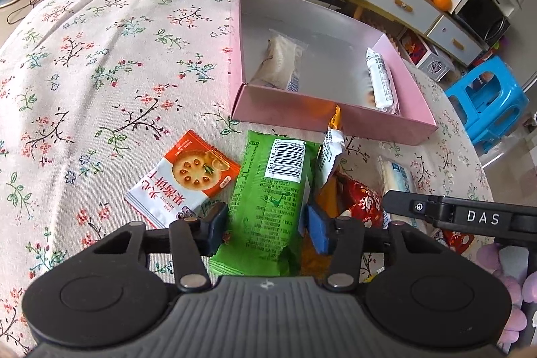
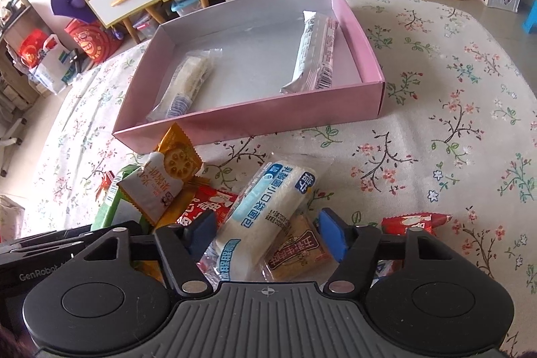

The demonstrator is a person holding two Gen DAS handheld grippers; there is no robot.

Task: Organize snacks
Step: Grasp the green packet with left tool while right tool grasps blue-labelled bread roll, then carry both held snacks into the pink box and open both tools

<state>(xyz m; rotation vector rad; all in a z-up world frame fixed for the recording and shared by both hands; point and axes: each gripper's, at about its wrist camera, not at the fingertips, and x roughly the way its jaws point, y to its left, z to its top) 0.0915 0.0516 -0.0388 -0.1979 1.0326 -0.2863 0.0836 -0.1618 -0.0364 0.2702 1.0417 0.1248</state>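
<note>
Green packet between open fingers

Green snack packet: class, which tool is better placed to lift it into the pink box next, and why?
Left. The left tool is open with the green snack packet lying between its fingers. The right tool straddles the white bread packet instead. The pink box sits just beyond.

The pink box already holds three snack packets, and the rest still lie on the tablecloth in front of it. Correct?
Not quite: the pink box holds two packets, a clear-wrapped bread and a white stick packet, as the right wrist view shows. The rest lie outside.
</note>
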